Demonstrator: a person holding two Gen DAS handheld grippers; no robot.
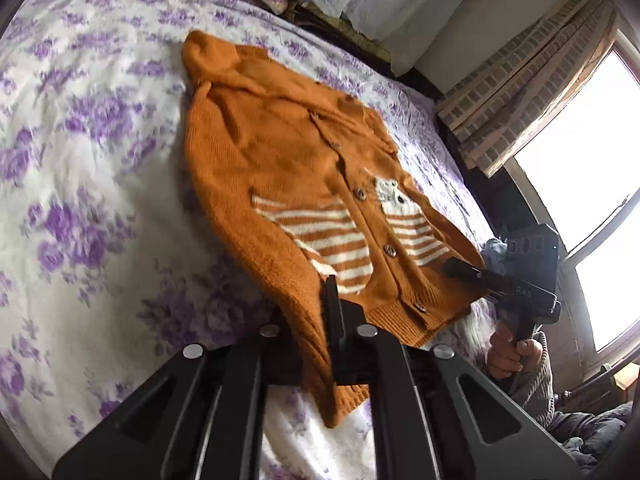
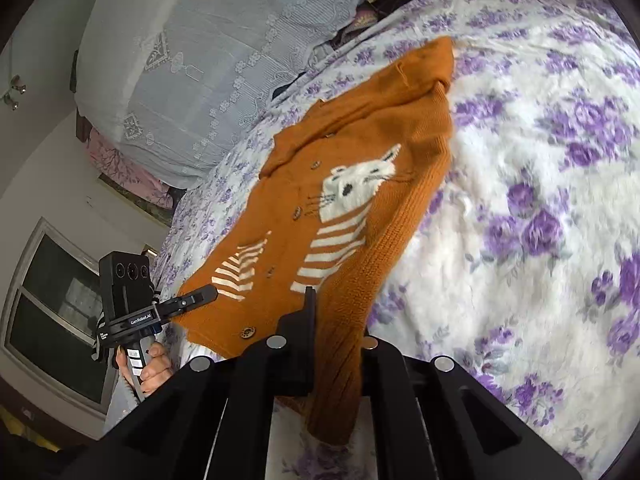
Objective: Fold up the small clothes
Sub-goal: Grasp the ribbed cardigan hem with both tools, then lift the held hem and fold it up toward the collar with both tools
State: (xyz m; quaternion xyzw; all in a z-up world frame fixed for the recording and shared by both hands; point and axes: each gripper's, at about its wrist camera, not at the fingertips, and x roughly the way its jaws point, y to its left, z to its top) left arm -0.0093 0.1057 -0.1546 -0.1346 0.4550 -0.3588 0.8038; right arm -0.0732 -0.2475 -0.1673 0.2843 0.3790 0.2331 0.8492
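Left wrist view: nearest the lens, the left gripper [image 1: 332, 292] has its fingers pinched shut on the lower hem of one orange cardigan [image 1: 280, 168], at the corner beside a sleeve that hangs down toward the camera. Right wrist view shows the right gripper [image 2: 310, 300] likewise clamped on the hem at the opposite lower corner. Each gripper also appears in the other's view, held by a hand [image 1: 508, 350]; only parts of the two hands show. The cardigan lies front-up on the bed [image 1: 88, 160], hood farthest away, with a white cat motif [image 2: 360, 184] and striped panels. Five buttons are countable down its front, though blur makes some hard to make out. Beyond sit one window [image 1: 580, 152] with a curtain and a pale lace cover [image 2: 192, 60], cut off by the frame.
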